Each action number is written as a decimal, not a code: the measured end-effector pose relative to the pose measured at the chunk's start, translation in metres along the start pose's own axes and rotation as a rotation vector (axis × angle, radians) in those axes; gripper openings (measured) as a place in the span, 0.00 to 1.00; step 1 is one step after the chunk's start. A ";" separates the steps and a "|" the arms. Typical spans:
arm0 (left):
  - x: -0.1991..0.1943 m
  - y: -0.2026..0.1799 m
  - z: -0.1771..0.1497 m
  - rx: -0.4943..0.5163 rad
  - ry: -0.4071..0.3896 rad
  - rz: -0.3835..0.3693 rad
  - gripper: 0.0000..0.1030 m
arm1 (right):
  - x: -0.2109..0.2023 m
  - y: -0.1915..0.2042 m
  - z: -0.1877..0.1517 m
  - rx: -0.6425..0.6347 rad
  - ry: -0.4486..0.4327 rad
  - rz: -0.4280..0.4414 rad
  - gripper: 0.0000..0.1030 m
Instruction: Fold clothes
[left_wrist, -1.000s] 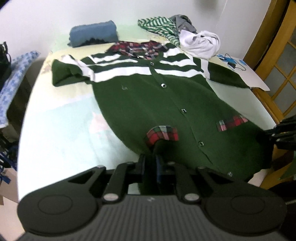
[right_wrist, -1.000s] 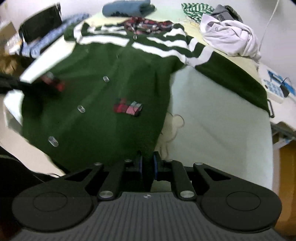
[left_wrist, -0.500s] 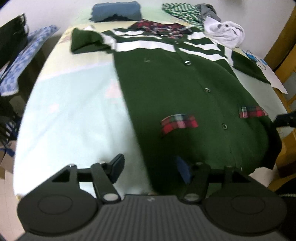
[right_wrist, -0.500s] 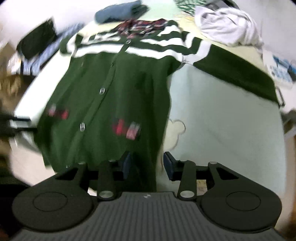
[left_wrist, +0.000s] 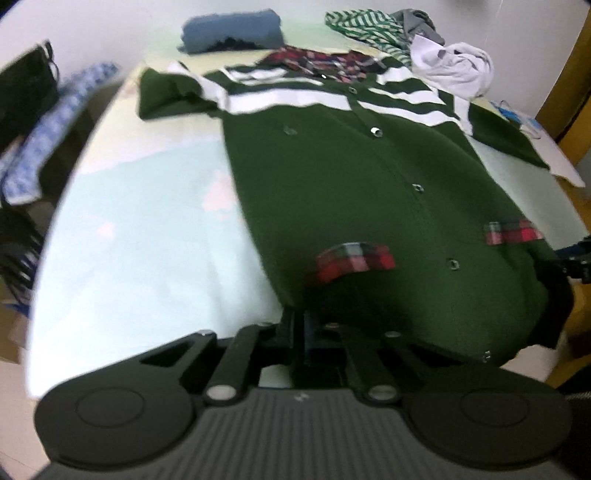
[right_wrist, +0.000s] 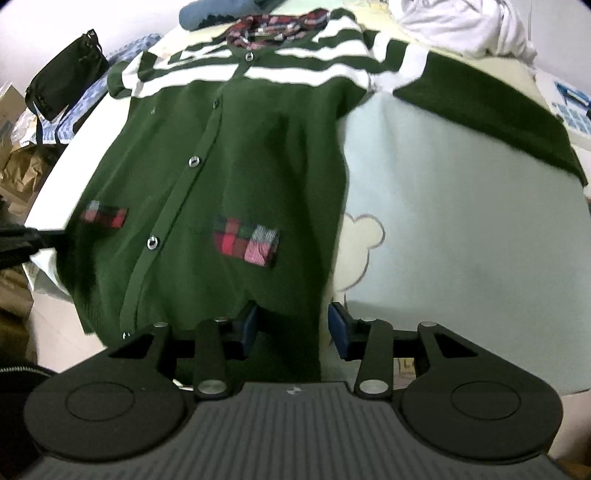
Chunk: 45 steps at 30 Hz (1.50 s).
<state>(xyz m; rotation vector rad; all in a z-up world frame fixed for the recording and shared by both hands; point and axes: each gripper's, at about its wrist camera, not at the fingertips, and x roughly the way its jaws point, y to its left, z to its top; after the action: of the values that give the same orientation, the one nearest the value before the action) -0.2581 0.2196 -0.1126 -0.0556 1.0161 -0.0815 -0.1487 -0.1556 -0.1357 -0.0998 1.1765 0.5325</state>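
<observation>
Left wrist view looks across a bed (left_wrist: 140, 236) with a pale green sheet, where a dark green cardigan (left_wrist: 369, 192) lies spread out, buttoned up, white stripes across its chest and a red plaid collar at the far end. The left gripper (left_wrist: 299, 325) sits at the cardigan's near hem corner, its jaws pressed together and pinching the edge of the green knit. Two red plaid pocket flaps (left_wrist: 354, 258) show on the lower front, and the hem hangs over the near edge of the bed. Beyond the collar sit a folded blue garment (left_wrist: 232, 31), a green-and-white striped garment (left_wrist: 365, 26) and a crumpled white garment (left_wrist: 454, 70). Right wrist view has the right gripper (right_wrist: 291, 328) at the opposite hem corner, its jaws opening, the blue pads (right_wrist: 340, 328) standing apart with the cardigan's side edge between them; the right pad clearly does not press on the cloth. One sleeve (right_wrist: 491, 110) stretches out to the right over the sheet, near a bear print (right_wrist: 354, 254). A black bag (right_wrist: 62, 88) rests at the far left, beside the bed.
</observation>
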 end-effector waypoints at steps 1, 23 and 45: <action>-0.008 0.003 0.002 -0.005 -0.009 0.007 0.00 | 0.002 0.001 -0.001 -0.001 0.006 0.006 0.45; -0.001 0.015 -0.019 -0.078 0.071 0.044 0.46 | -0.025 -0.021 0.029 0.011 -0.087 0.007 0.42; -0.004 -0.009 -0.009 0.021 0.076 0.054 0.02 | 0.033 -0.033 0.085 -0.018 -0.260 -0.166 0.14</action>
<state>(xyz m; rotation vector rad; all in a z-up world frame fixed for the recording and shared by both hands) -0.2680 0.2111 -0.1128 -0.0064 1.0921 -0.0452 -0.0527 -0.1434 -0.1385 -0.1379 0.9015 0.3965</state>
